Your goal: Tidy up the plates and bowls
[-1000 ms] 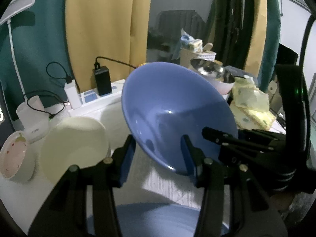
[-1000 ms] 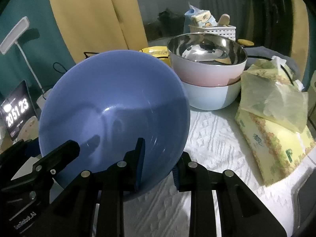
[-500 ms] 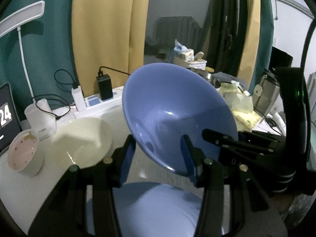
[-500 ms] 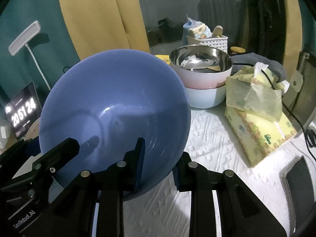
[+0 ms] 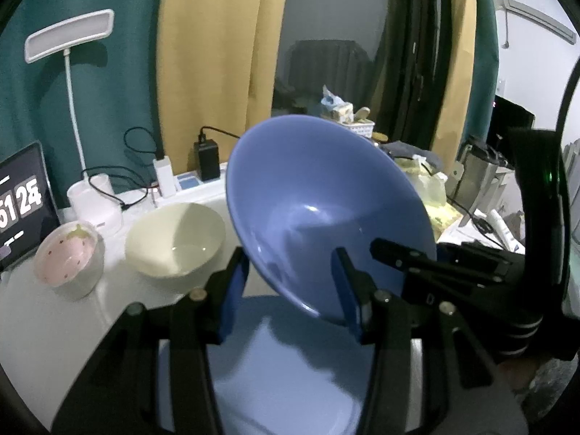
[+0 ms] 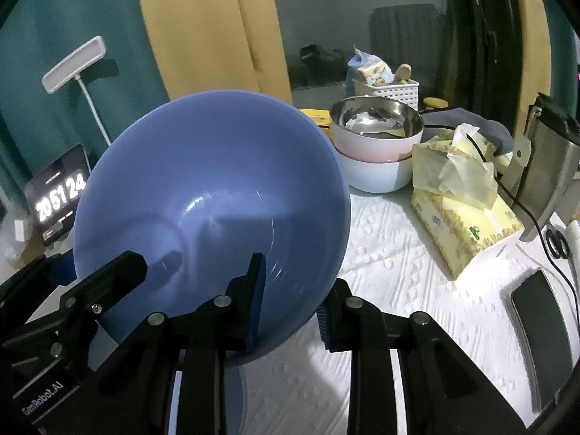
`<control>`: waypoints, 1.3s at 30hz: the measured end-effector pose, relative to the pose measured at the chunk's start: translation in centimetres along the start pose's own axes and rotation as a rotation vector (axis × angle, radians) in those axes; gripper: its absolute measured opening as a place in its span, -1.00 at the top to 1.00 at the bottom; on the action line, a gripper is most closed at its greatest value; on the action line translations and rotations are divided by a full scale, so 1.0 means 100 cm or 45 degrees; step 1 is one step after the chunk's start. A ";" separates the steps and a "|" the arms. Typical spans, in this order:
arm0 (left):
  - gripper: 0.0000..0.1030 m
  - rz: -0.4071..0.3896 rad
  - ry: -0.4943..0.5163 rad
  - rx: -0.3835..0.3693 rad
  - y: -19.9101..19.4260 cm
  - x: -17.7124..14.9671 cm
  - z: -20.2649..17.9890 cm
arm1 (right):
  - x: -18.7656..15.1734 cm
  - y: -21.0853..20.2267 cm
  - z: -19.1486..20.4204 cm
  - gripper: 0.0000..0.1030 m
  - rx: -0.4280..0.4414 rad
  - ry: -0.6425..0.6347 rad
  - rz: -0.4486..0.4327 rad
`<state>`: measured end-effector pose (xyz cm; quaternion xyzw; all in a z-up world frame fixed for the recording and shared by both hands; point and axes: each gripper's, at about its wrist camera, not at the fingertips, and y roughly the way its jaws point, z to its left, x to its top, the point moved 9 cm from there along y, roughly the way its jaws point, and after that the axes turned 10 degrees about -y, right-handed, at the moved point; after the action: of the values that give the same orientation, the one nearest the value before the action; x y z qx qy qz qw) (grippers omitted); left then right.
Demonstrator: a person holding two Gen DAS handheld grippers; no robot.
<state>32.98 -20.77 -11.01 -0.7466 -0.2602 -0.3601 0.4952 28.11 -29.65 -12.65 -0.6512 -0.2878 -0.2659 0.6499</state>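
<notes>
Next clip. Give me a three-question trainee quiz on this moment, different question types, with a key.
1. True or false: both hand-held grippers, left and right, clamp the blue bowl's rim.
2. Which bowl holds the steel bowl? A) cream bowl B) pink bowl C) strawberry bowl
3. Fill in: the blue bowl is off the table and ____, not level.

Key: 1 true; 2 B, the pink bowl, itself sitting in a white bowl; 3 tilted.
</notes>
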 end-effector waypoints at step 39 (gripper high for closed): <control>0.06 0.029 -0.144 0.095 -0.080 -0.070 0.066 | -0.056 -0.024 0.096 0.46 0.085 -0.138 0.103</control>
<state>24.65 -11.87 -13.83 -0.7496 -0.2926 -0.3016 0.5114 22.22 -20.27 -15.13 -0.6538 -0.3048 -0.1940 0.6648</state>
